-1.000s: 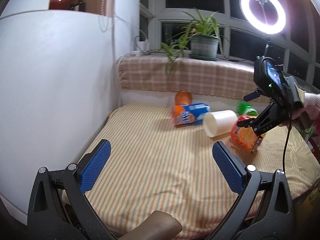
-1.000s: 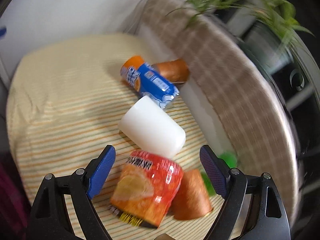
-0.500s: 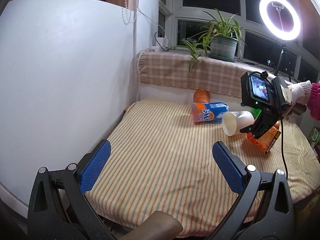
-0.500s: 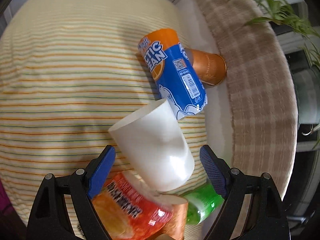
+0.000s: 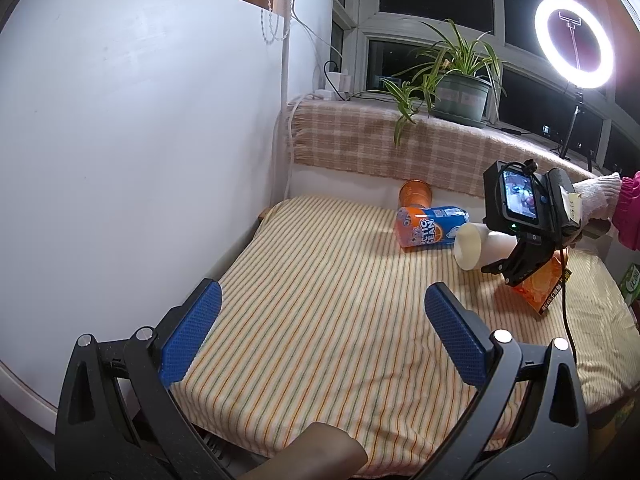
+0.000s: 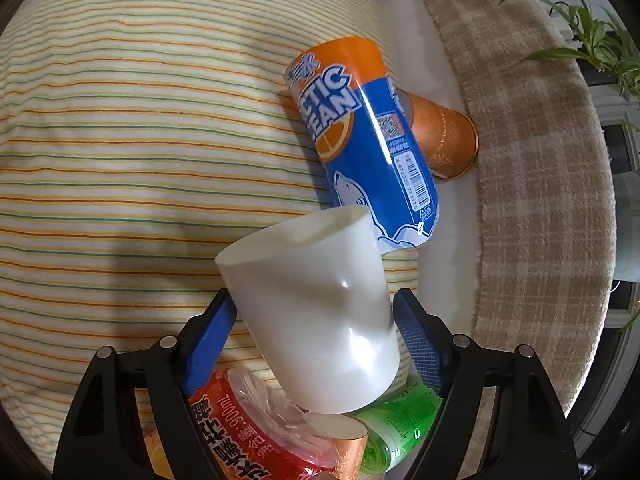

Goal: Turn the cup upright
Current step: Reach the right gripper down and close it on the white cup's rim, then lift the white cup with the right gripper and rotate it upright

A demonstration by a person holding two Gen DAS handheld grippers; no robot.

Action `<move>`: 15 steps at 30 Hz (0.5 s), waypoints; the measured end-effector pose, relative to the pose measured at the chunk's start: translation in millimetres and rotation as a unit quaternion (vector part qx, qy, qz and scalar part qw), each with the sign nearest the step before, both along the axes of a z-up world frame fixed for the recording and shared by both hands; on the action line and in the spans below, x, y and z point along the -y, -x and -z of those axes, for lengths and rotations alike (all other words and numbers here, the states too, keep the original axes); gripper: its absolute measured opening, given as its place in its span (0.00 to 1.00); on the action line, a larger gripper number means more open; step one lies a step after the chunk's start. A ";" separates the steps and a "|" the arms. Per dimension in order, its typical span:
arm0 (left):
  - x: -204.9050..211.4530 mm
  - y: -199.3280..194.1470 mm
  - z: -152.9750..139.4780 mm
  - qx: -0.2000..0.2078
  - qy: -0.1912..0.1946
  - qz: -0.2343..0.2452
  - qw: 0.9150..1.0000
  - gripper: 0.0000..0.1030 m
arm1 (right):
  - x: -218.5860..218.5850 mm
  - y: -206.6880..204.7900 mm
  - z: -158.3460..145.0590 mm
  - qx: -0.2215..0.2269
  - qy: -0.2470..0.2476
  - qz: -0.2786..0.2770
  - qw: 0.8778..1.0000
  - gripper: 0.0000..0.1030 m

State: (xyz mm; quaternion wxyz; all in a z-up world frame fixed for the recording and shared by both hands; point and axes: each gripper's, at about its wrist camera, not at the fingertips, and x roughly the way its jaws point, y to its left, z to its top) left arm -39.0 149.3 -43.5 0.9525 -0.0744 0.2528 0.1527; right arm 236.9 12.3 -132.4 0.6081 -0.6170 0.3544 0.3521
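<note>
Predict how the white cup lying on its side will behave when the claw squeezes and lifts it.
The white cup looks thin-walled: a dent shows between the right claw pads, so it probably flexes. Its glossy surface may slip. It likely rolls if released.

Cup (image 6: 316,320) lying on table (image 6: 120,160), can (image 6: 372,160) behind

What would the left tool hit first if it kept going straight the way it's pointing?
Nothing close: the open left tool points across bare striped tablecloth. Further along that line lies the blue and orange bottle, probably first, though depth is unclear.
</note>
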 end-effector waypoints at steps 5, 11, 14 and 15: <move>3.3 1.2 -1.6 0.004 -0.002 0.001 1.000 1.00 | 3.5 3.2 -23.2 0.003 -0.039 0.002 0.999 0.75; 8.6 3.5 -6.7 0.010 -0.010 0.008 1.000 1.00 | 12.9 7.6 -67.0 -0.002 -0.125 0.024 0.992 0.74; 11.7 5.8 -9.2 0.012 -0.013 0.010 1.000 1.00 | 15.9 13.1 -84.4 -0.010 -0.168 0.032 0.985 0.74; 12.6 6.5 -10.2 0.013 -0.015 0.011 1.000 1.00 | 16.6 17.2 -90.0 -0.013 -0.183 0.034 0.982 0.74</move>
